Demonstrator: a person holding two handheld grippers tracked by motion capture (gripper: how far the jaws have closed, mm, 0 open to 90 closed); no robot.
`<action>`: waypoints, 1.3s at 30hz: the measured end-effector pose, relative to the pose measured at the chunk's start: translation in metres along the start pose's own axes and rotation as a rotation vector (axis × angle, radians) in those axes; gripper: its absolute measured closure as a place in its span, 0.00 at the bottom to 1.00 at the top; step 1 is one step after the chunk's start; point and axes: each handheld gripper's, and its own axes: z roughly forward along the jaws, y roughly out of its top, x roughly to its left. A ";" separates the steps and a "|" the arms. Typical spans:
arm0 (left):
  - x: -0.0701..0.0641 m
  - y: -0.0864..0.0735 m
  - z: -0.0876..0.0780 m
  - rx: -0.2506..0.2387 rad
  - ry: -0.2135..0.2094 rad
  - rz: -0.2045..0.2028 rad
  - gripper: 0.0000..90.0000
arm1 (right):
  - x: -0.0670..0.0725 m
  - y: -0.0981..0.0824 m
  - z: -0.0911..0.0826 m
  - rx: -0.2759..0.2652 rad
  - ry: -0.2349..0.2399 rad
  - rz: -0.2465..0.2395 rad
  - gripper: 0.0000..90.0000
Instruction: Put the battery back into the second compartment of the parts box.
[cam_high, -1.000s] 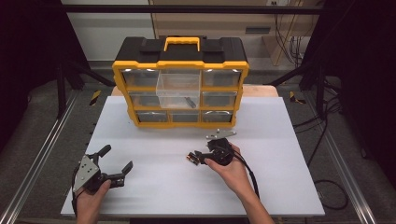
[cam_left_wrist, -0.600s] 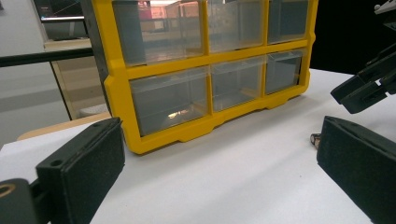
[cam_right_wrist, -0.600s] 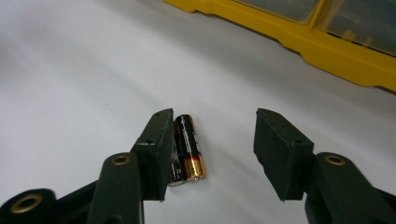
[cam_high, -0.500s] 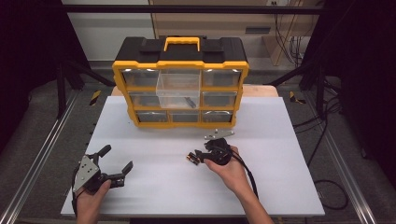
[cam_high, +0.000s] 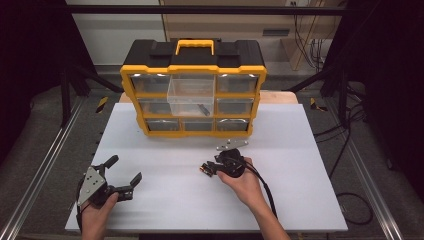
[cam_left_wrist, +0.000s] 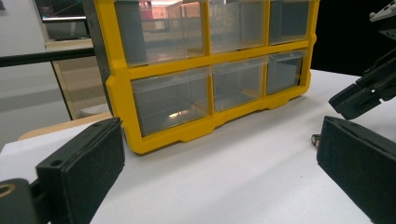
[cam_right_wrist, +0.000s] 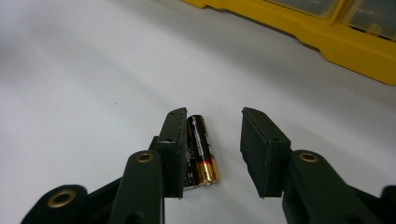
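a black battery with a copper-coloured end lies on the white table between the right gripper jaws, against the left pad, the other pad clear. those jaws have just been closing. the left gripper rests wide open, unchanged from earlier.

From the right gripper view my left jaw covers part of the battery, so I can't tell if a second cell lies behind it. From above I can't identify the grey piece near the organizer, nor the contents of the pulled-out drawer. The left gripper view cuts off both jaws.
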 end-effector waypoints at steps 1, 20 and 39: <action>0.000 0.000 0.000 0.000 0.000 -0.001 0.01 | 0.000 0.000 0.000 0.001 0.000 -0.002 0.69; 0.001 0.000 0.000 -0.002 -0.001 -0.003 0.01 | -0.001 -0.002 0.008 0.018 -0.003 0.004 0.76; 0.001 0.000 0.000 -0.001 -0.002 -0.002 0.01 | 0.000 -0.008 0.018 0.094 0.005 -0.033 0.84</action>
